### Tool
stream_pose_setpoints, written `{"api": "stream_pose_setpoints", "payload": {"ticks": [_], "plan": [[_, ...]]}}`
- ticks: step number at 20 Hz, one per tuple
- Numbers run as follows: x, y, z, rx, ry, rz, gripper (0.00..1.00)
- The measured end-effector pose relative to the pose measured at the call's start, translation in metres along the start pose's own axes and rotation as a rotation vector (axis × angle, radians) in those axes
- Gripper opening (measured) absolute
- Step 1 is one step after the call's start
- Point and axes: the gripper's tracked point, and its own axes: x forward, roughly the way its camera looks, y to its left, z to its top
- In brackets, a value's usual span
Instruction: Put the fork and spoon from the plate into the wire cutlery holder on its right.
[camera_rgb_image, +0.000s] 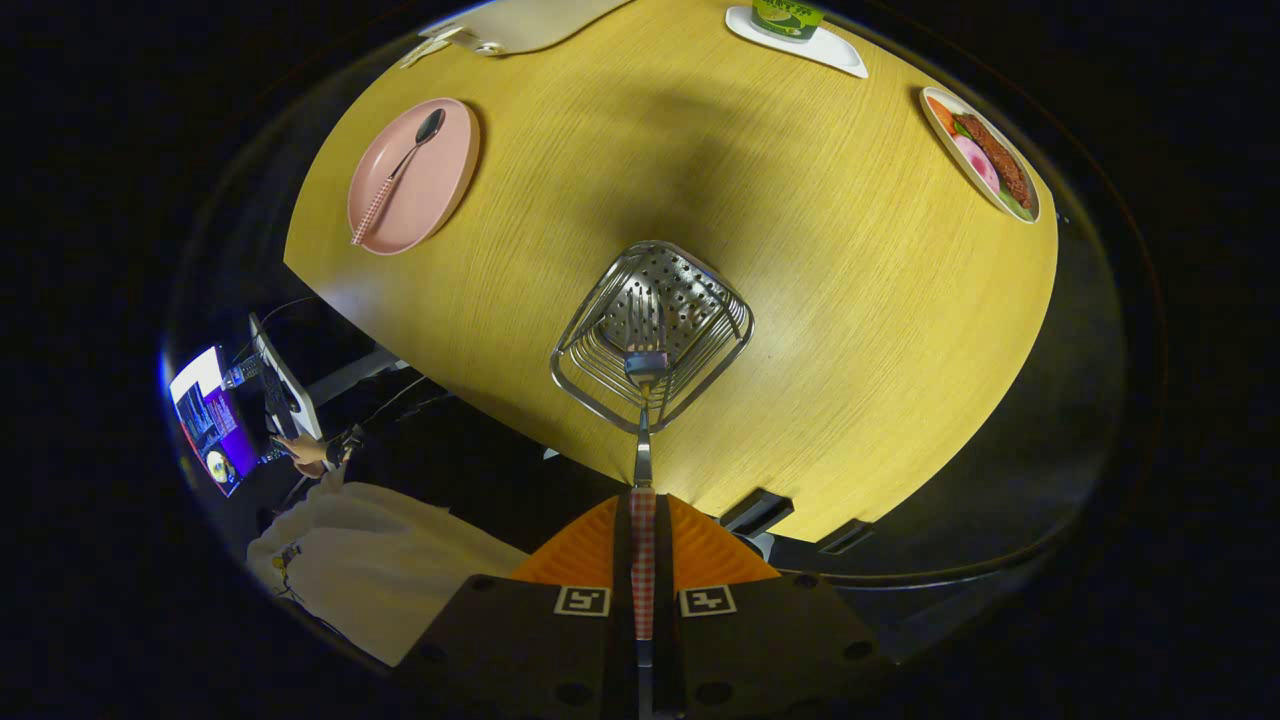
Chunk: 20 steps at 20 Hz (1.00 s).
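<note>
I'm holding the slim steel fork with the red-and-white checked handle (642, 500) in my gripper (642, 545) — both orange ribbed fingers (585, 555) are pressing on the checked handle, which is running straight between them, so I'm clamped on it, not open. The fork is pointing tines-first away from me, and its head is sitting right over the mouth of the square wire cutlery holder with the perforated steel base (652, 335), just ahead of the fingers; whether the tines are already inside the rim or hovering above it I cannot tell.

The fork is feeling like a light, stiff thing, I'm judging — hard metal, thin and smooth, so it could swivel in the pads if I'm gripping loosely. The handle is the sensible place to hold, and that's where I'm holding.

The matching steel spoon with a checked handle (397, 172) is lying on the round pink plate (445, 195), well apart from me, across the yellow wooden desk (850, 330) on the holder's far side — I'm expecting it to be equally light and slippery, best pinched across the handle where it is crossing the plate's rim.
</note>
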Motion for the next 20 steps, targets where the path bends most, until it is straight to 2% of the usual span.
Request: {"api": "stream_pose_setpoints", "payload": {"ticks": [10,13,18,20], "plan": [[0.017,0.004,0.023,0.067,0.073,0.022,0.14],[0.02,-0.005,0.019,0.078,0.09,-0.007,0.14],[0.017,-0.001,0.027,0.101,0.055,0.008,0.15],[0.012,0.002,0.034,0.11,0.02,0.016,0.27]]}}
